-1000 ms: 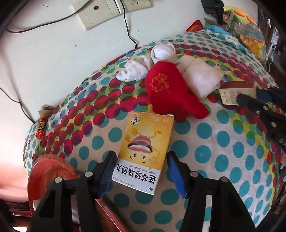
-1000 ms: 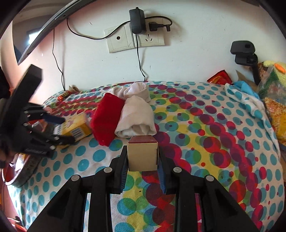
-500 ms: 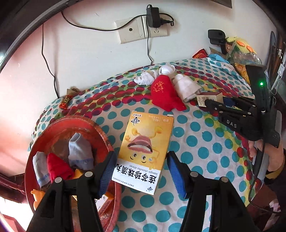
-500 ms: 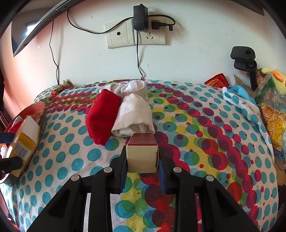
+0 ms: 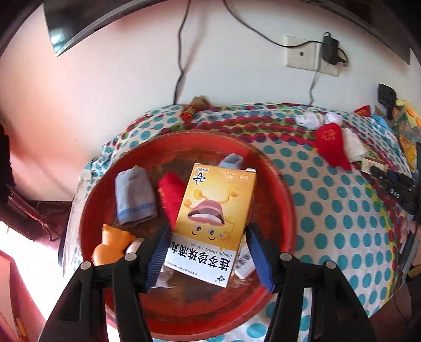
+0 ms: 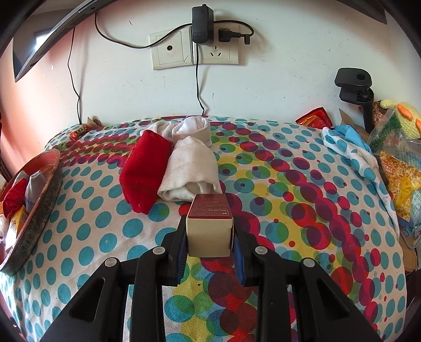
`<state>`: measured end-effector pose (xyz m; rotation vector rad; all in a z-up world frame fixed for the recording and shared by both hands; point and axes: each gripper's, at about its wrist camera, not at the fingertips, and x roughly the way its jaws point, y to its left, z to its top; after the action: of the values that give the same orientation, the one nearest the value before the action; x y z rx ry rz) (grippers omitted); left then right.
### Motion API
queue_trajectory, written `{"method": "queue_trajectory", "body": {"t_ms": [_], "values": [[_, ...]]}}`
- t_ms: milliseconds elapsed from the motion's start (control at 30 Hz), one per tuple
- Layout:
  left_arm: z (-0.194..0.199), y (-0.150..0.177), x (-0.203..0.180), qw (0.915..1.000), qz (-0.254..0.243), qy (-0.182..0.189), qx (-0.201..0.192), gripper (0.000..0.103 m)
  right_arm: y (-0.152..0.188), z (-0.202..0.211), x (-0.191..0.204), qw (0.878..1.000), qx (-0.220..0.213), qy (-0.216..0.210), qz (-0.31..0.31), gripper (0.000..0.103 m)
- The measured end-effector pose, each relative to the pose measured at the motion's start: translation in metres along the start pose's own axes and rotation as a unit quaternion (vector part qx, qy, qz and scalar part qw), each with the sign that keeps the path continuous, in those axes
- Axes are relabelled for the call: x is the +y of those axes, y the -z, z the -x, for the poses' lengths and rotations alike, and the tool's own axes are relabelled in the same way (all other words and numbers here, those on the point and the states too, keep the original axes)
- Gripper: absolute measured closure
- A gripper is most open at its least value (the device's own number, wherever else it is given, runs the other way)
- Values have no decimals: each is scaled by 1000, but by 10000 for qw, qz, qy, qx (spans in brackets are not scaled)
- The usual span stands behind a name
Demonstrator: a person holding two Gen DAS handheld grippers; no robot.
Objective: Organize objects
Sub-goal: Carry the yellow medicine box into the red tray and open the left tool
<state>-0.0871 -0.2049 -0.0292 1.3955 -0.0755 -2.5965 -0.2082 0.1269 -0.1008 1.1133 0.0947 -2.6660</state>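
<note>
Table point(image 6: 302, 210) under a polka-dot cloth carries everything, with a round red basin point(image 5: 279, 184) at its left end; a folded red sock point(image 6: 142, 173) and a rolled white sock point(image 6: 189, 171) lie touching mid-cloth. Left claw point(image 5: 206, 252) grips a yellow cartoon-printed carton point(image 5: 210, 223) above the basin; right claw point(image 6: 209, 252) is clamped on a small cream box with a maroon top point(image 6: 209, 229)

A black charger point(image 6: 199, 25) sat plugged into the white wall sockets point(image 6: 194, 47), its cable point(image 6: 198, 86) hanging down. A black clamp point(image 6: 355, 84) stood at the right beside a crinkled snack bag point(image 6: 400, 163)
</note>
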Motion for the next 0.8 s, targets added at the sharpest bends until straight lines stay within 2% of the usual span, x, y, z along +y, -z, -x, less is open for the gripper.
{"method": "queue_trajectory", "body": {"t_ms": [300,400,700,767,800], "values": [[-29,9,68,9970,482,-585,183,43,0,0,2,10000,3,71,63,76],[-38,11,83,9959,626,-602,237,43,0,-1,3,9999,21,130,107,76],[-37,-8,106,9960,767,-467,-43,44,-1,-4,6,9994,98,260,190,76],[-39,-13,106,9963,750,-427,-65,54,-1,-4,8,9991,106,322,241,76],[-41,-14,105,9964,748,-394,-56,54,0,-5,9,9990,111,350,273,76]]}}
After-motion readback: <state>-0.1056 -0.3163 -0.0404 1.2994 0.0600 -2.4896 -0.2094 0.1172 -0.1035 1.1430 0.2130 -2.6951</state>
